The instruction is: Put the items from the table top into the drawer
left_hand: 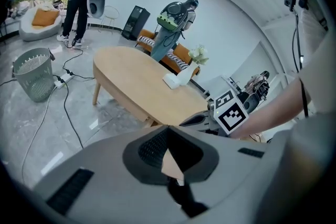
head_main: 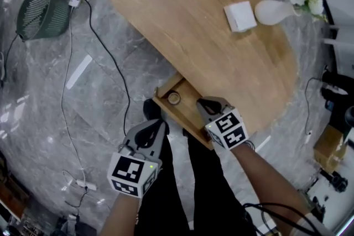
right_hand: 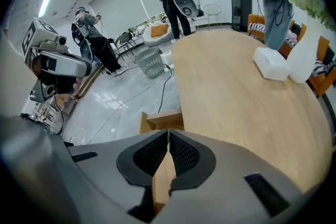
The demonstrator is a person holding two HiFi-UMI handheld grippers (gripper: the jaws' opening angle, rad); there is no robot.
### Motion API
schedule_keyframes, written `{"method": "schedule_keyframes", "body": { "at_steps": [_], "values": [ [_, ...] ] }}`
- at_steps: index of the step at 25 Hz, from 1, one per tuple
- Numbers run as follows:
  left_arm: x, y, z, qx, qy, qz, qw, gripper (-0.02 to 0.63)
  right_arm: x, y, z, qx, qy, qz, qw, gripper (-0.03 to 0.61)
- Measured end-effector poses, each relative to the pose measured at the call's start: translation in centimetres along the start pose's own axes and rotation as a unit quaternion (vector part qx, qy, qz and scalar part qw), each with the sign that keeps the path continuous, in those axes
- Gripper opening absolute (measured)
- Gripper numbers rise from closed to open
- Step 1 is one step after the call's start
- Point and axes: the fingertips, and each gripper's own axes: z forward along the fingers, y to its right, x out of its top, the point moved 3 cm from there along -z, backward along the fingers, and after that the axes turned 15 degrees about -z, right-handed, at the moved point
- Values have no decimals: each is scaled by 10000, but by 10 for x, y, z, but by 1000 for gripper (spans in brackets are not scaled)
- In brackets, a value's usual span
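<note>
From the head view, my right gripper (head_main: 206, 105) sits at the near edge of the open drawer (head_main: 166, 89), which sticks out from under the table (head_main: 182, 19). My left gripper (head_main: 152, 131) hangs lower, off the table, over the floor by my legs. A small round thing (head_main: 173, 98) lies in the drawer. A white box (head_main: 239, 15) and a vase (head_main: 274, 11) with flowers stand close together at the far side of the top, well apart from both my grippers. I judge the drawer is kept open because the box has yet to go in.

The left gripper view shows my left jaws clenched tip to tip with nothing between them. The tan sliver in the gap is only wood beyond. Past them I can see my right gripper at the table's edge, and the box and vase side by side. This view hides the inside of the drawer.

In the right gripper view, my right jaws are pressed together at the tips and empty, with the drawer's wooden corner just beyond them. I cannot tell whether they touch the wood. The round thing does not show here; only the head view has it. The box looks nearer the drawer than the vase, so I'd expect to reach for it first.
</note>
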Motion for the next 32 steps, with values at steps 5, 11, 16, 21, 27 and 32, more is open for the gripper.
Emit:
{"method": "schedule_keyframes", "body": {
  "at_steps": [5, 11, 16, 21, 27, 32],
  "values": [
    [2, 6, 7, -1, 8, -76, 10000, 1, -12, 11, -7, -57, -45, 42, 10000, 40],
    [-4, 10, 17, 22, -59, -85, 9999, 2, -18, 23, -9, -78, -24, 24, 10000, 40],
    [-10, 14, 27, 60, -164, -52, 9998, 1, -21, 33, -9, -126, -20, 50, 9999, 41],
    [-7, 20, 40, 56, -181, 11, 9998, 2, -14, 52, -9, -176, 88, 89, 9998, 41],
    [-2, 27, 55, 84, -293, 209, 9993, 2, -4, 78, -8, -244, 185, 121, 9995, 41],
    [6, 34, 70, 60, -284, 261, 9992, 2, 4, 105, -13, -305, 243, 69, 9992, 43]
  ]
}}
